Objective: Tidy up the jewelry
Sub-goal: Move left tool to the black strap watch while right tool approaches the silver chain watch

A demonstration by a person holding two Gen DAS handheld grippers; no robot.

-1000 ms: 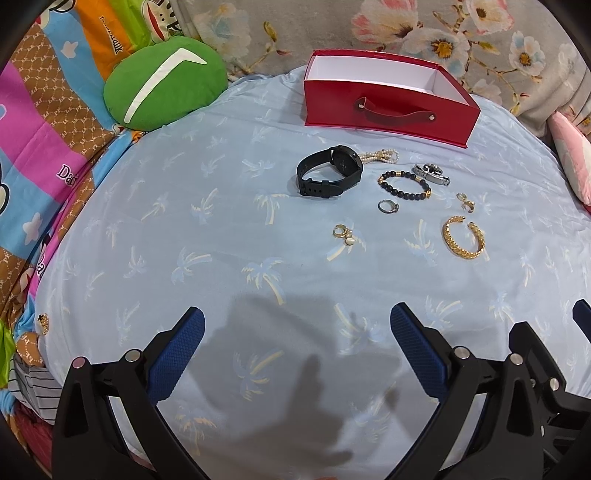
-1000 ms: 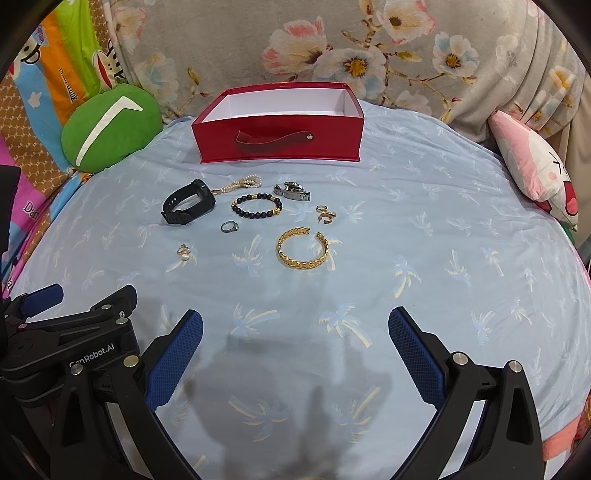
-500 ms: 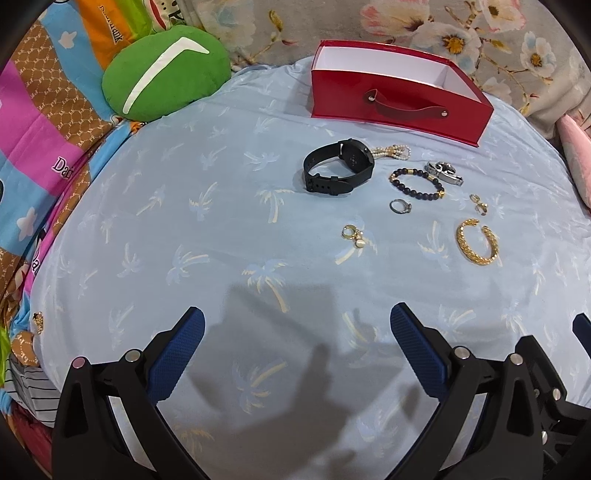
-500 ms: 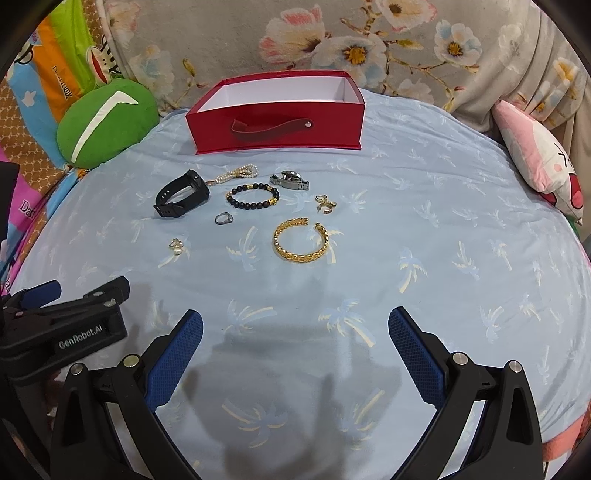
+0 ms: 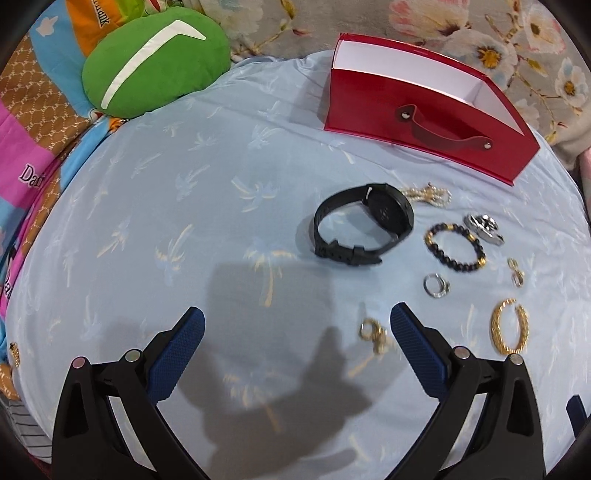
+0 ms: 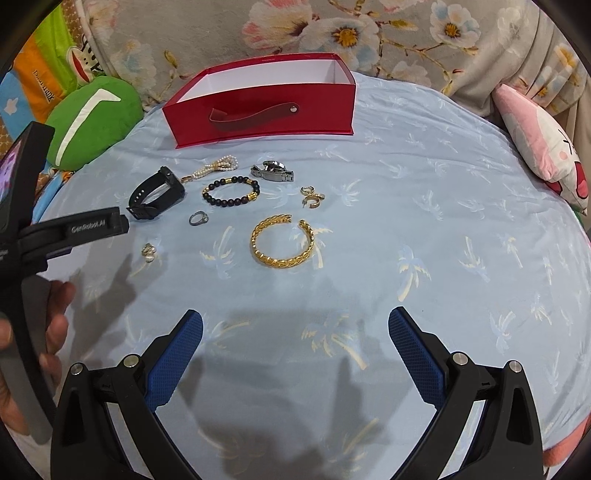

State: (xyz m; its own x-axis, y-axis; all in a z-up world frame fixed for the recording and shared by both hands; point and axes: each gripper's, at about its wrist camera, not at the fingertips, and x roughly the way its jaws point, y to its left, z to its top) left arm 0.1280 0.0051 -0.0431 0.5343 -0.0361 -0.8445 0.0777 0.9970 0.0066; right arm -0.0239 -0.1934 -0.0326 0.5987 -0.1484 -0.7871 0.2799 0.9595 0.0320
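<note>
An open red box (image 5: pixel 424 122) (image 6: pixel 266 110) stands at the far side of a light blue bedsheet. In front of it lie a black watch (image 5: pixel 364 230) (image 6: pixel 157 194), a pearl piece (image 6: pixel 218 166), a black bead bracelet (image 5: pixel 456 243) (image 6: pixel 231 192), a silver watch (image 6: pixel 273 172), a silver ring (image 5: pixel 436 286) (image 6: pixel 198 218), gold earrings (image 5: pixel 375 332) (image 6: pixel 149 251), a second gold pair (image 6: pixel 312 195) and a gold chain bangle (image 5: pixel 509 325) (image 6: pixel 282 242). My left gripper (image 5: pixel 295 343) is open, just short of the watch. My right gripper (image 6: pixel 295 347) is open and empty, short of the bangle.
A green round cushion (image 5: pixel 151 59) (image 6: pixel 88 122) lies at the back left. A pink plush pillow (image 6: pixel 543 147) lies at the right. A floral blanket (image 6: pixel 332 29) runs behind the box. A colourful quilt (image 5: pixel 33 122) borders the left side.
My left gripper has moved forward towards the black watch and the gold earrings. My right gripper has moved forward towards the gold bangle. Both stay open.
</note>
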